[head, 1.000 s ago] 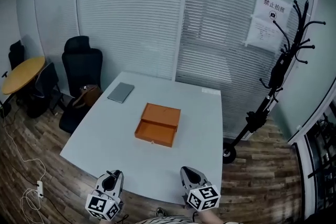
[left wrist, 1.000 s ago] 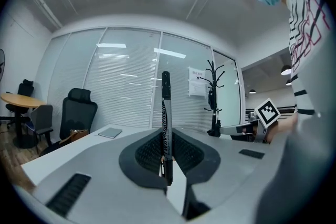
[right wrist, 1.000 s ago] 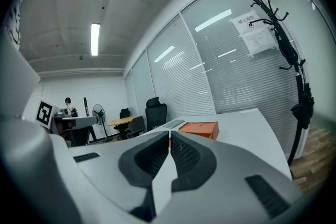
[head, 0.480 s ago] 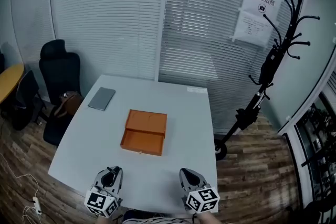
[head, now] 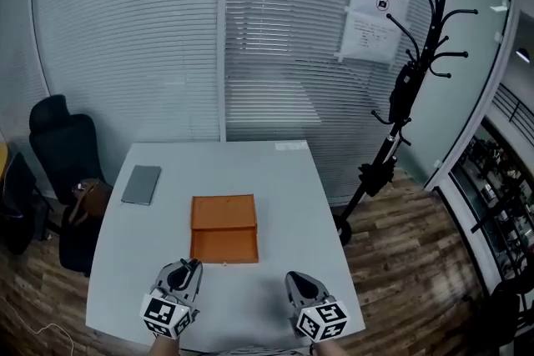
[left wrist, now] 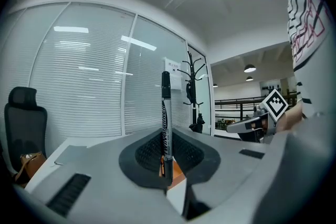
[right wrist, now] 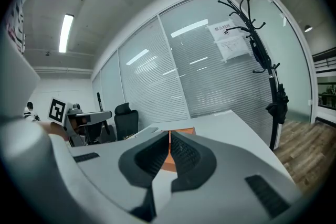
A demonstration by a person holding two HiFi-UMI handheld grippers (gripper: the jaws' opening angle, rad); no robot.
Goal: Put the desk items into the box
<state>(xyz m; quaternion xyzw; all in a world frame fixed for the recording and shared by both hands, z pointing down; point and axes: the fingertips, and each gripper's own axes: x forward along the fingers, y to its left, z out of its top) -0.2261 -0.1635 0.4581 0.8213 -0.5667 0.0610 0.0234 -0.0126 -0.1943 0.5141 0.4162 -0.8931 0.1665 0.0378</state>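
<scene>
view: over the last sec the head cam swung round. The tabletop (head: 292, 204) was seen corner-on; now it's square-on, w/ the glass wall (head: 167, 54) straight behind the box.
tabletop: white, mostly bare. As far as seen it carries only the box and a grey flat device.
box (head: 224, 246): orange, flat, mid-tabletop. It was skewed and further off; now it lies straight ahead and near. Open or lidded: can't tell from above.
grey flat device (head: 141, 184): beyond the box and to its left, well apart. Same spot rel. to the box as before.
left gripper (head: 188, 269): low, just short of the box's near-left corner. It's clamped on a marker, which stands upright between the pads.
right gripper (head: 296, 278): short of the box and off its near-right corner. Jaws pressed together w/ nothing in them; the box's orange shows thru the slit between them.
marker (left wrist: 166, 123): dark top end, pale printed barrel. Not over the box yet.
meaning: judged, the approach is about done and the person is lined up w/ the box. Next step prob. needs the marker carried over the box, then let go. No item is seen in the box so far.
</scene>
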